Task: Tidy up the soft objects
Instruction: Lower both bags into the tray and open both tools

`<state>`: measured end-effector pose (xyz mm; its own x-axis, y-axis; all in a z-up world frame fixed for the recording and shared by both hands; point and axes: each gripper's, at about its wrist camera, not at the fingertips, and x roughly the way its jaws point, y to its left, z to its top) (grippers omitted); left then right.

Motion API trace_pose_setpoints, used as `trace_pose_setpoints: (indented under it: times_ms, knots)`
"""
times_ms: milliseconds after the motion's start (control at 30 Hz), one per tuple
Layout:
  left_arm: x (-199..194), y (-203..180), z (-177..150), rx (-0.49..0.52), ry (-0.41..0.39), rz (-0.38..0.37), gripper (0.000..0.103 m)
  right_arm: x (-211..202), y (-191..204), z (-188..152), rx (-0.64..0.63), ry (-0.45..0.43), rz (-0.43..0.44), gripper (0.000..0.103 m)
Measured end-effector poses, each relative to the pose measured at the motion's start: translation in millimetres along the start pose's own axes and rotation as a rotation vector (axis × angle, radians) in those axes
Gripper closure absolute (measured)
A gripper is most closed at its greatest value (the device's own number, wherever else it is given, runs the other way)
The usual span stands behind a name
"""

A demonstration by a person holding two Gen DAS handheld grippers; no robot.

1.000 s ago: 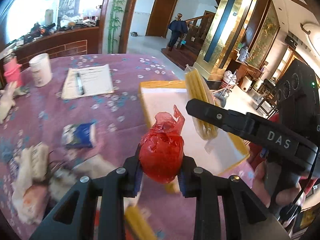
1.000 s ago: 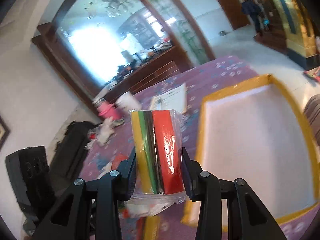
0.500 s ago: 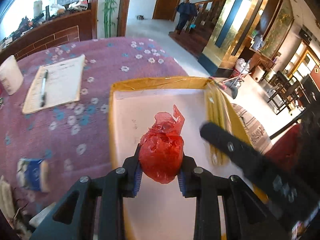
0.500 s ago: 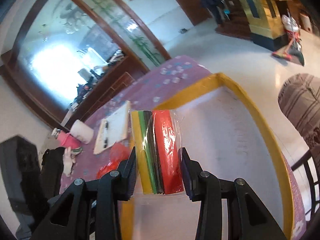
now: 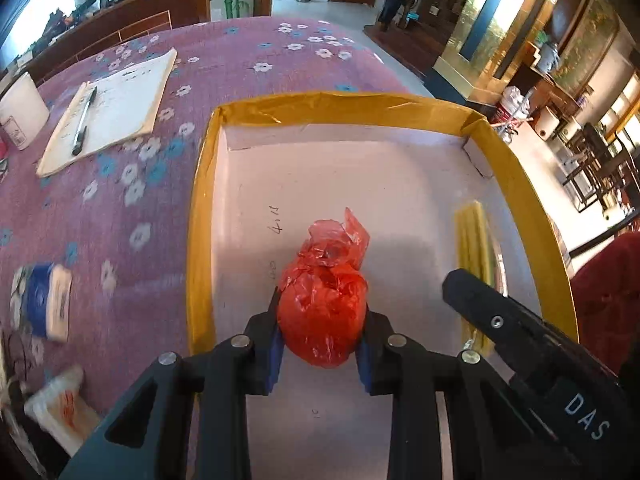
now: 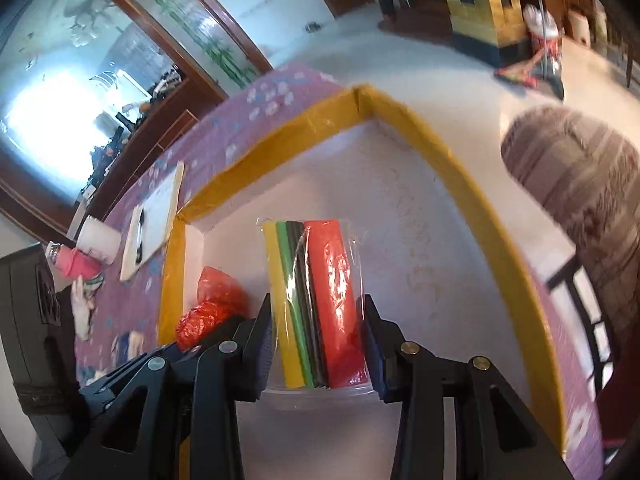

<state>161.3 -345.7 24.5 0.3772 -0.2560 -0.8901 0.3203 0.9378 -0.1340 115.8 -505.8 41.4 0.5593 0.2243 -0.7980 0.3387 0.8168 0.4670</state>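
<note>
The round surface [image 5: 120, 208] wears a purple cloth dotted with white and blue flowers, and on it sits the big shallow tray [image 5: 200, 216]: a matte white floor, faintly scuffed and pencil-marked, with a low rim wrapped in glossy yellow tape.

Both grippers hang over that tray, angled steeply down. The right gripper [image 6: 318, 340] has its fingers clenched on a packet of foam sheets [image 6: 316, 300]. The sheets are flat, stacked strips of yellow, green, black and red inside a crinkly clear sleeve, held upright above the right half of the tray floor. The left gripper [image 5: 322, 340] squeezes a red plastic bundle [image 5: 324, 312], a thin film knotted into a soft, wrinkled ball with a twisted tail poking out of the top, over the tray's left half.

The step in hand looks like setting both things down inside. It would go best, I think, if each item is lowered until it meets the floor before the fingers let go. The bundle is round and light and may roll. The packet stands on its narrow edge and will likely tip, so it is better laid flat. The two should stay apart so neither gripper knocks the other.

Off the tray lie a clipboard of paper [image 5: 116, 104] with a pen [image 5: 83, 120], and a small blue-and-white packet [image 5: 40, 300].
</note>
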Motion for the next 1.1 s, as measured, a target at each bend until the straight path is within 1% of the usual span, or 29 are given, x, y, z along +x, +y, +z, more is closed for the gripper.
trace_pose_setpoints:
  times_ms: [33, 100, 167, 300, 367, 433, 500, 533, 600, 633, 700, 767, 867, 900, 1033, 1100]
  knots:
    - [-3.3, -1.8, -6.5, 0.012, -0.003, 0.006, 0.075, -4.0, 0.9, -7.1, -0.002, 0.007, 0.012, 0.061]
    - [-12.7, -7.5, -24.6, 0.042, 0.001, 0.004, 0.075, -13.6, 8.9, -23.3, -0.033, -0.003, 0.002, 0.061]
    - [-24.3, -6.8, -45.9, 0.044, -0.004, 0.011, 0.075, -28.4, 11.2, -43.5, -0.054, -0.021, 0.011, 0.061]
    - [-43.2, -13.6, -74.4, 0.058, -0.017, 0.003, 0.075, -54.1, 8.9, -76.3, -0.089, -0.039, 0.032, 0.061]
    - [-49.3, -15.9, -76.9, 0.071, -0.042, 0.019, 0.075, -64.1, 9.8, -83.8, -0.109, -0.054, 0.031, 0.061]
    - [-52.1, -16.6, -73.1, 0.071, -0.056, 0.023, 0.075, -70.5, 12.5, -80.1, -0.12, -0.068, 0.03, 0.061]
    - [-52.4, -13.4, -63.6, 0.05, -0.044, 0.013, 0.075, -74.5, 16.4, -67.0, -0.113, -0.093, 0.027, 0.061]
    - [-56.8, -10.7, -57.2, 0.031, -0.062, 0.01, 0.075, -74.4, 19.9, -58.7, -0.118, -0.097, 0.022, 0.061]
    - [-59.0, -8.5, -43.3, 0.033, -0.087, 0.037, 0.075, -70.9, 30.7, -44.8, -0.119, -0.106, 0.016, 0.061]
    - [-58.8, -5.8, -36.4, 0.023, -0.095, 0.043, 0.075, -65.5, 33.5, -36.0, -0.108, -0.096, 0.02, 0.061]
    - [-51.4, -1.4, -24.0, 0.014, -0.077, 0.044, 0.074, -49.2, 37.1, -21.4, -0.088, -0.073, 0.013, 0.061]
    - [-42.5, 5.6, -14.4, -0.02, -0.065, 0.063, 0.075, -32.4, 37.3, -13.1, -0.065, -0.064, -0.013, 0.061]
    - [-31.3, 13.5, -6.3, -0.04, -0.055, 0.094, 0.075, -10.1, 31.0, -6.9, -0.024, -0.038, -0.014, 0.061]
    - [-28.7, 15.7, -6.7, -0.047, -0.047, 0.089, 0.075, -3.0, 28.8, -6.7, -0.018, -0.024, -0.02, 0.061]
    - [-17.0, 19.3, -6.9, -0.047, -0.03, 0.088, 0.074, 18.8, 25.7, -9.0, -0.039, 0.021, -0.024, 0.061]
    - [-12.1, 20.9, -6.5, -0.049, -0.026, 0.097, 0.074, 23.5, 25.2, -8.8, -0.047, 0.024, -0.011, 0.061]
